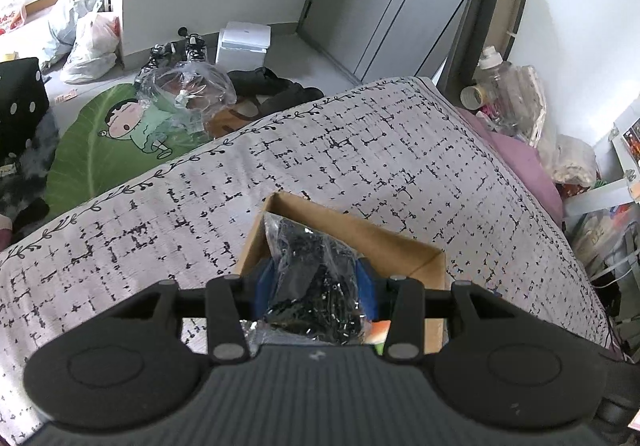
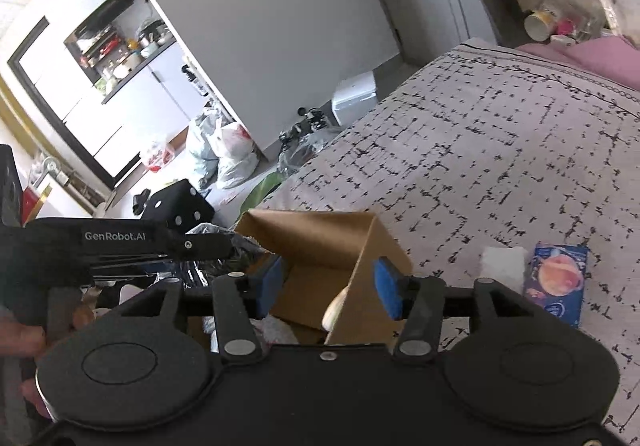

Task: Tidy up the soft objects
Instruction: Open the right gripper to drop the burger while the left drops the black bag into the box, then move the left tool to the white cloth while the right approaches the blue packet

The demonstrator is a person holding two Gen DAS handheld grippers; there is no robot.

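My left gripper point(image 1: 315, 282) is shut on a clear plastic bag of black soft material point(image 1: 310, 254), its blue pads pressing both sides. The bag hangs over an open cardboard box point(image 1: 362, 224) that stands on the patterned bedspread point(image 1: 400, 150). In the right wrist view the same box point(image 2: 316, 234) lies just ahead, and my right gripper point(image 2: 330, 282) is open, its blue pads on either side of a raised box flap without pressing it. A pale rounded item point(image 2: 334, 312) shows inside the box. The left gripper's black body point(image 2: 120, 242) reaches in from the left.
A blue packet with a peach picture point(image 2: 558, 282) and a white soft pad point(image 2: 504, 262) lie on the bedspread right of the box. Beyond the bed edge the floor holds a green mat point(image 1: 100, 142), plastic bags point(image 1: 188, 90) and shoes. A person's hand point(image 2: 24, 338) holds the left gripper.
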